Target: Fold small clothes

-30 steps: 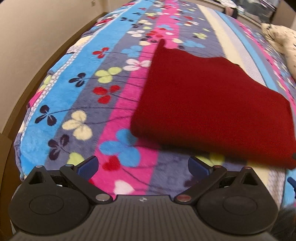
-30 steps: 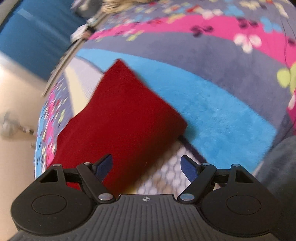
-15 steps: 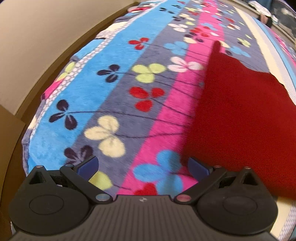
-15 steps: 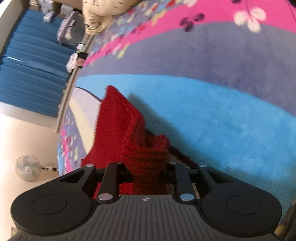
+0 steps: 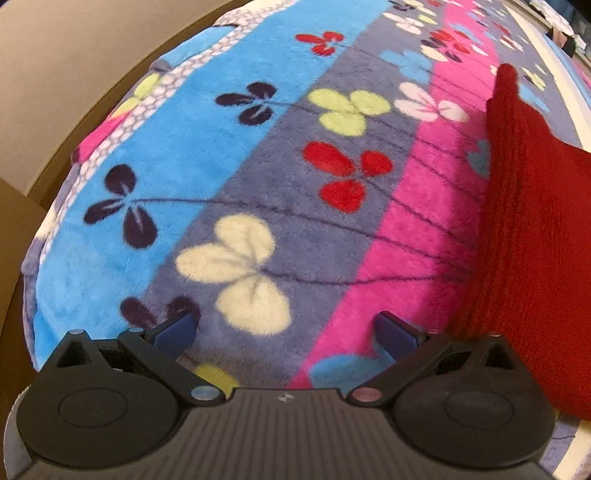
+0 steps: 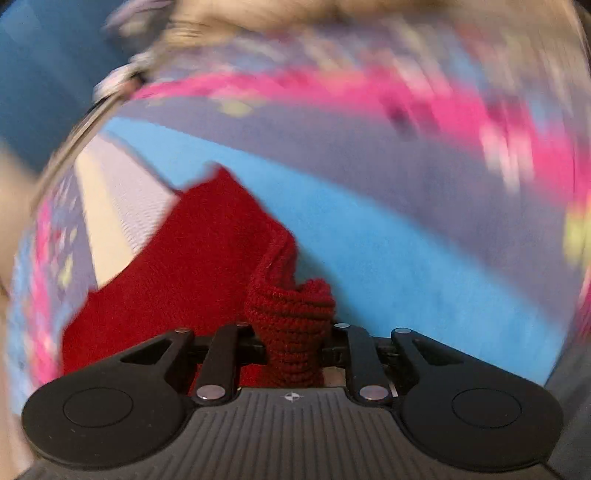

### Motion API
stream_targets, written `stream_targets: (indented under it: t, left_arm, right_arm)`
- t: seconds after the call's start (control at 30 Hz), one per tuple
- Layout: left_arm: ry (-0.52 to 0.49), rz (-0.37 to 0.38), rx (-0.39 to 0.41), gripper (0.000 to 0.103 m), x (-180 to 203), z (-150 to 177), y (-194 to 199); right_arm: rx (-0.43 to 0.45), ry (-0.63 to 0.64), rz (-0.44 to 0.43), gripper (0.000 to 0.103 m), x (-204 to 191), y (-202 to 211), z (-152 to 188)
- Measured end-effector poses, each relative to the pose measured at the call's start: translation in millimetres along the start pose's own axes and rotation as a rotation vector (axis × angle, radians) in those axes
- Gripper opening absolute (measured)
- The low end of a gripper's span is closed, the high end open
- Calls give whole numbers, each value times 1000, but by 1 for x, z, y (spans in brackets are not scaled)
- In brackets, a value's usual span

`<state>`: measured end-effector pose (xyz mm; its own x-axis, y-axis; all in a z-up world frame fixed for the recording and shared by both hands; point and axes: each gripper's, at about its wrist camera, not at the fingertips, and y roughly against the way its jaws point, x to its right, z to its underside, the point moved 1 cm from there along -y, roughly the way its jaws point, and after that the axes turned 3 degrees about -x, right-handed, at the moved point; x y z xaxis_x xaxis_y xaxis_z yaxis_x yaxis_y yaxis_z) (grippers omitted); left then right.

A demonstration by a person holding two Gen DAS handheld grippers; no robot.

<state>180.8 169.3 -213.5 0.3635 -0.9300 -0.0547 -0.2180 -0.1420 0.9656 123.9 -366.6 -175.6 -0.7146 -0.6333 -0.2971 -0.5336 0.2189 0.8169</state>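
A dark red knitted garment [image 5: 535,240] lies on a striped flowered blanket [image 5: 221,147], along the right edge of the left wrist view. My left gripper [image 5: 284,325] is open just left of the garment's near corner, with only blanket between its blue pads. In the blurred right wrist view, the right gripper [image 6: 291,339] has a bunched corner of the red garment [image 6: 207,258] pinched between its jaws, which are still closing. That corner is raised off the blanket [image 6: 406,240], and the rest of the garment trails back to the left.
The bed's edge and a brown wooden frame [image 5: 22,229] curve along the left, below a beige wall [image 5: 55,55]. Blue curtains [image 6: 37,74] hang beyond the bed's far side in the right wrist view. A pale, blurred bundle [image 6: 295,11] lies at the top.
The right gripper went from open over the garment's corner to pinching it, then rose with it. The left gripper came lower over the blanket, and the garment slid to its view's right edge.
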Motion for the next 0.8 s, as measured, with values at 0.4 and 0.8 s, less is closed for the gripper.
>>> stream_targets:
  t: [0.4, 0.8]
  left_arm:
    - [6, 130, 25, 103, -18, -4, 9]
    - [23, 169, 23, 103, -33, -1, 12]
  right_arm:
    - [347, 1363, -314, 16, -266, 87, 246]
    - [267, 1373, -388, 16, -276, 97, 275]
